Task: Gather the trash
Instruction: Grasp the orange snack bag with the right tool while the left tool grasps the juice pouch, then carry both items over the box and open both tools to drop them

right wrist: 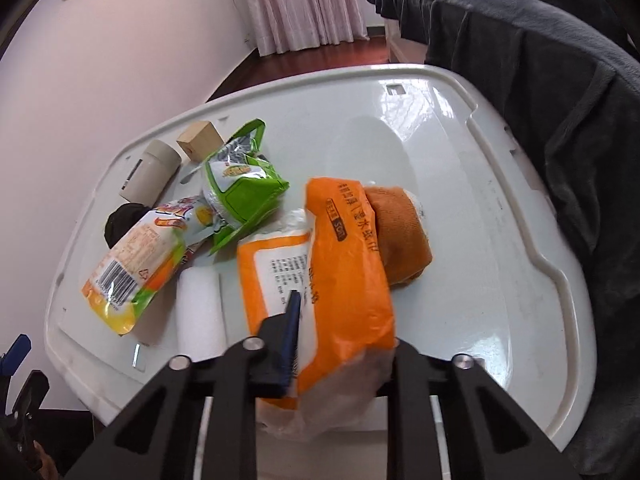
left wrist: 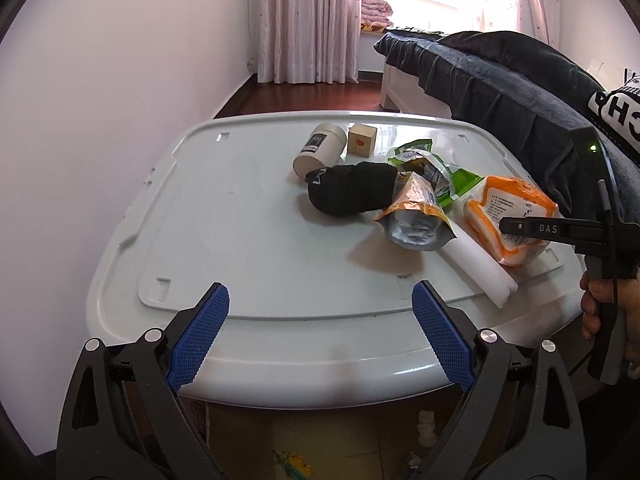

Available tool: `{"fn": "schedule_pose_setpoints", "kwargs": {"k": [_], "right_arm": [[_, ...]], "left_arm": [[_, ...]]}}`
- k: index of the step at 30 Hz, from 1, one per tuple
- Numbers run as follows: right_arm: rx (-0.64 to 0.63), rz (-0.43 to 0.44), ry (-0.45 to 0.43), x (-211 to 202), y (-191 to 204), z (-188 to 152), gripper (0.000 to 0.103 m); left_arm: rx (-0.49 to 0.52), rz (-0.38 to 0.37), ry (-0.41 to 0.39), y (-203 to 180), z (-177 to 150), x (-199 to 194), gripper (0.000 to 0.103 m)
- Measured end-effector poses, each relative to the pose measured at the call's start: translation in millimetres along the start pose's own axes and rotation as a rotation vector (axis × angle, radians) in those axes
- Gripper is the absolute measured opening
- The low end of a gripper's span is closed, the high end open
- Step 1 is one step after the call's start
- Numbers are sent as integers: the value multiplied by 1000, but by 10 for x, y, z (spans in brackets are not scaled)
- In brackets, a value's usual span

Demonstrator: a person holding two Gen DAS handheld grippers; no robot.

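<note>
From your left wrist camera, your left gripper [left wrist: 320, 322] hangs with its jaws spread wide and nothing between them; the blue pads [left wrist: 200, 336] are ribbed rubber on black plastic arms, poised over the near rim of the glossy white plastic lid [left wrist: 240, 220] that serves as the table. Beyond the fingertips and to their right lies the trash: a black knitted sock [left wrist: 348, 192], a crinkled orange snack pouch [left wrist: 416, 216] with its silver foil inside showing, a green snack bag [left wrist: 436, 168], a white foam bar [left wrist: 480, 264], and furthest right the soft orange wipes pack [left wrist: 516, 216]. Far ahead sit a cream cylindrical jar [left wrist: 320, 148] on its side and a small wooden cube [left wrist: 362, 140]. Your right gripper [left wrist: 508, 226] reaches in from the right onto the wipes pack. From your right wrist camera, your right gripper [right wrist: 344, 340] has its jaws pinched onto the near end of the orange wipes pack [right wrist: 348, 264], the film puckering between them; only one blue pad [right wrist: 290, 332] shows, the other is hidden behind the pack. Just beyond the pack lies a rust-brown knitted sock [right wrist: 400, 236]; left of the fingers lie the foam bar [right wrist: 200, 308], the snack pouch [right wrist: 136, 264] and the green bag [right wrist: 244, 188].
</note>
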State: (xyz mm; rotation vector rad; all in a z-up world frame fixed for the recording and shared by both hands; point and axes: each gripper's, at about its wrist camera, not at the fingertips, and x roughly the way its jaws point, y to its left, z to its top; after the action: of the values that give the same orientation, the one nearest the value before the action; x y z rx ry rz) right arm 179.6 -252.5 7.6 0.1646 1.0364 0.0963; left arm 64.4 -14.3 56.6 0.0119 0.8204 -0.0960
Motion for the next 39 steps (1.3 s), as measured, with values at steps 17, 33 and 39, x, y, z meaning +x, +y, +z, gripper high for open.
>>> {"fn": "schedule_pose_setpoints", "kwargs": {"k": [17,33,39], "right_arm": [[39,3,-93,-421,-221,-88,10],[47,17,-100,-415,-260,-40,11],[46,16,-103,-421,-260,-50,11]], "left_arm": [[-34,-165,11,-514,457,564,90],[50,-120,49,-673,486,1158,43],[23,-177,1,-527,465,853,42]]}}
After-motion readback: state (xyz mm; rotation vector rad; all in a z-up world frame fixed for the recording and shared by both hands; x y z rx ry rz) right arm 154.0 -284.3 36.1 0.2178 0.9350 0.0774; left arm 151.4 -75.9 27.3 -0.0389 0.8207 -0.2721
